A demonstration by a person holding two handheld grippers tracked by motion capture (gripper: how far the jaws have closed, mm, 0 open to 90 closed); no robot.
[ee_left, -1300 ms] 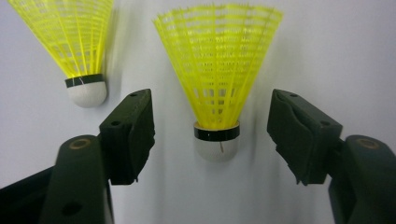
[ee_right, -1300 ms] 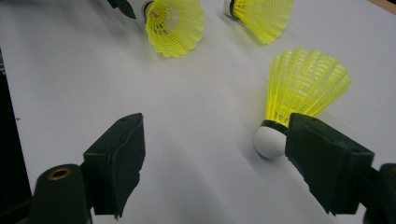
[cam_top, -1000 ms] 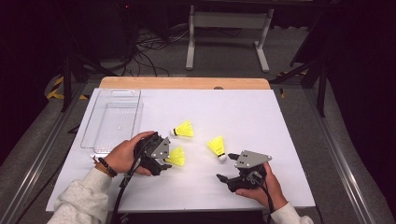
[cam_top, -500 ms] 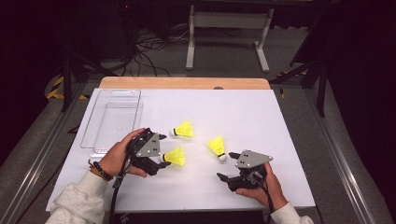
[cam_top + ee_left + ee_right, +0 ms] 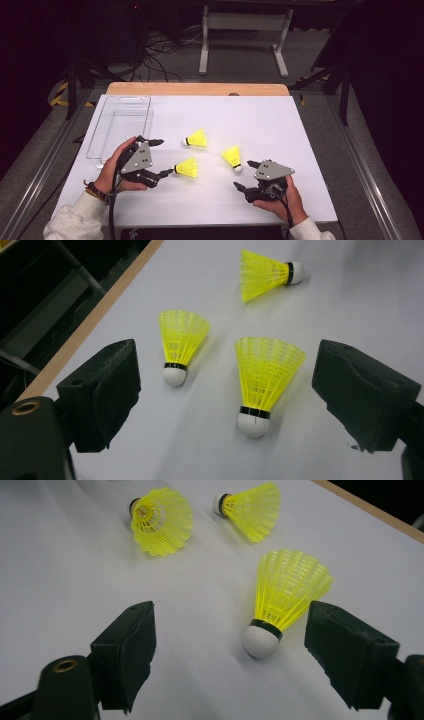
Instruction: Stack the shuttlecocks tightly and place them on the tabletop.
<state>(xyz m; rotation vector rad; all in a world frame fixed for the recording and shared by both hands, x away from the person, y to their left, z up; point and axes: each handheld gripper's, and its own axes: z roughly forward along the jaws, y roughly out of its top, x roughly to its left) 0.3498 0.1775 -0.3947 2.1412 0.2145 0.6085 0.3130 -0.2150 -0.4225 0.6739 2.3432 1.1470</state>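
Note:
Three yellow shuttlecocks with white corks lie on the white table. My left gripper is open. The near-left shuttlecock lies just ahead of its jaws, with the cork toward the gripper and close to the lower jaw tip. A second shuttlecock lies a little farther back. My right gripper is open and points left. The third shuttlecock rests in front of its jaws, nearer the far one. Neither gripper holds anything.
A clear plastic tray stands at the table's far left, just behind the left hand. The wooden table edge runs along the back. Beyond it are cables and a metal stand on a dark floor.
My left gripper has drawn back to the left, away from the near-left shuttlecock, which stays on the table. The right gripper has not moved.

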